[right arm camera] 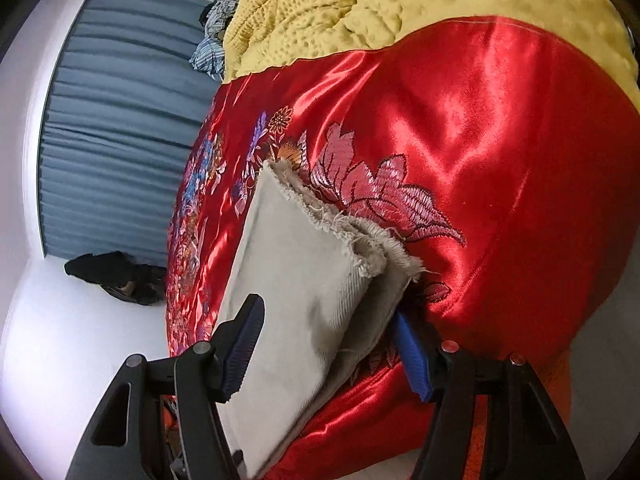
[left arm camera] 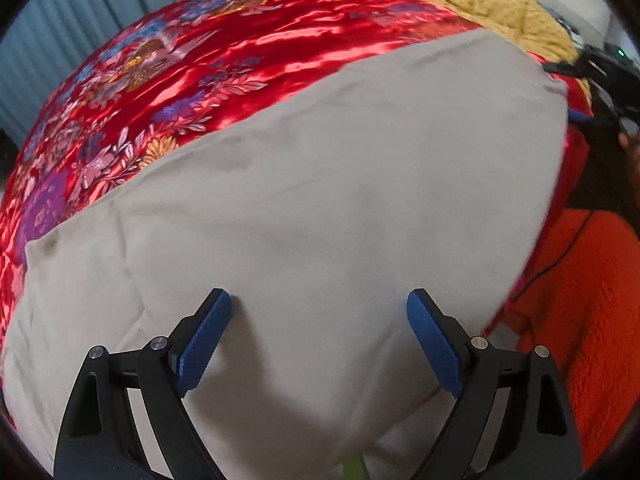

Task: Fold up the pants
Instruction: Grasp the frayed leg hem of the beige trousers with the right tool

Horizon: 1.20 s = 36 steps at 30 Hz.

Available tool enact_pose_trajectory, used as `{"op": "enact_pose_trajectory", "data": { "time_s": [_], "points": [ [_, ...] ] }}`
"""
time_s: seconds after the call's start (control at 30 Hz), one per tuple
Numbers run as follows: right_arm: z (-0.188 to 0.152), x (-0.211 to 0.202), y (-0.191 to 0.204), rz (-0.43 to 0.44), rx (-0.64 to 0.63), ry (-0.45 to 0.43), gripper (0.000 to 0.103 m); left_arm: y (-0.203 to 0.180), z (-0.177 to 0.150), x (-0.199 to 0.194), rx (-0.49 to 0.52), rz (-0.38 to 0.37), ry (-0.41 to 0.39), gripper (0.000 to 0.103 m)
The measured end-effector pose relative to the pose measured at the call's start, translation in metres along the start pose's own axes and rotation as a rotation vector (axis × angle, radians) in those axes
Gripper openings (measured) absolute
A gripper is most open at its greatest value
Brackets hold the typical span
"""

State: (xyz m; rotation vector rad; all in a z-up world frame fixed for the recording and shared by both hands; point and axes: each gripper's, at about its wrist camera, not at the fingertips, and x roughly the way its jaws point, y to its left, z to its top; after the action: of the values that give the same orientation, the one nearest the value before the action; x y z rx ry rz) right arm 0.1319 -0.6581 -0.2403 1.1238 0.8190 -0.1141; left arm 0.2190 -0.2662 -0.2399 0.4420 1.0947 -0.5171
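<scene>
Both pairs of jaws spread wide, gripping nothing. Left gripper [left arm camera: 319, 304] angled steeply down over the beige pants [left arm camera: 320, 200], blue pads [left arm camera: 204, 344] apart, plain cloth spanning the gap and beyond both fingers, no pinch visible. Right gripper [right arm camera: 326, 320] straddling the frayed hem end of the pants [right arm camera: 312, 272], layered legs lying between the pads, whether either pad touches the cloth cannot be told. Red embroidered satin cover [right arm camera: 500, 160] beneath and ahead of both sets of jaws. Yellow blanket [right arm camera: 360, 8] farther ahead. Grey-blue curtain [right arm camera: 120, 120] off to the left of the fingers.
</scene>
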Motion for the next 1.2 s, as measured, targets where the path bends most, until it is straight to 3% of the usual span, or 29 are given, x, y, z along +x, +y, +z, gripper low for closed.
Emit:
{"op": "enact_pose_trajectory", "data": {
  "time_s": [0.1, 0.17, 0.23, 0.33, 0.5, 0.63, 0.7, 0.77, 0.97, 1.03, 1.2],
  "points": [
    [0.000, -0.001, 0.000, -0.001, -0.002, -0.002, 0.062, -0.003, -0.008, 0.000, 0.013, 0.003, 0.007, 0.092],
    [0.001, -0.001, 0.002, -0.020, -0.020, 0.001, 0.056, -0.003, -0.010, -0.004, 0.025, -0.004, 0.013, 0.092],
    [0.002, 0.000, 0.003, -0.037, -0.035, 0.002, 0.043, 0.002, 0.000, -0.010, 0.028, -0.013, 0.011, 0.092],
    [0.003, -0.001, 0.004, -0.045, -0.049, 0.006, 0.033, 0.023, 0.036, -0.007, -0.015, 0.019, -0.004, 0.092],
    [0.000, -0.005, 0.002, -0.046, -0.061, 0.012, 0.031, 0.062, 0.093, 0.048, -0.102, 0.065, 0.126, 0.092],
    [0.000, -0.009, 0.004, -0.049, -0.074, 0.011, 0.031, 0.091, 0.113, 0.058, -0.251, 0.074, 0.111, 0.091],
    [0.001, -0.010, 0.006, -0.050, -0.082, 0.012, 0.031, 0.090, 0.110, 0.058, -0.259, 0.068, 0.115, 0.091],
    [0.002, -0.009, 0.007, -0.048, -0.091, 0.019, 0.032, 0.076, 0.099, 0.051, -0.199, 0.086, 0.102, 0.091],
    [0.006, -0.010, 0.005, 0.010, -0.060, 0.028, 0.035, 0.015, 0.027, 0.012, 0.000, 0.022, 0.061, 0.091],
    [0.009, -0.012, -0.002, 0.031, -0.015, 0.024, 0.043, 0.003, 0.008, 0.006, 0.014, -0.003, 0.064, 0.091],
    [0.010, -0.012, -0.008, 0.039, 0.030, 0.024, 0.044, -0.017, -0.008, -0.003, 0.039, 0.013, 0.040, 0.092]
  ]
}}
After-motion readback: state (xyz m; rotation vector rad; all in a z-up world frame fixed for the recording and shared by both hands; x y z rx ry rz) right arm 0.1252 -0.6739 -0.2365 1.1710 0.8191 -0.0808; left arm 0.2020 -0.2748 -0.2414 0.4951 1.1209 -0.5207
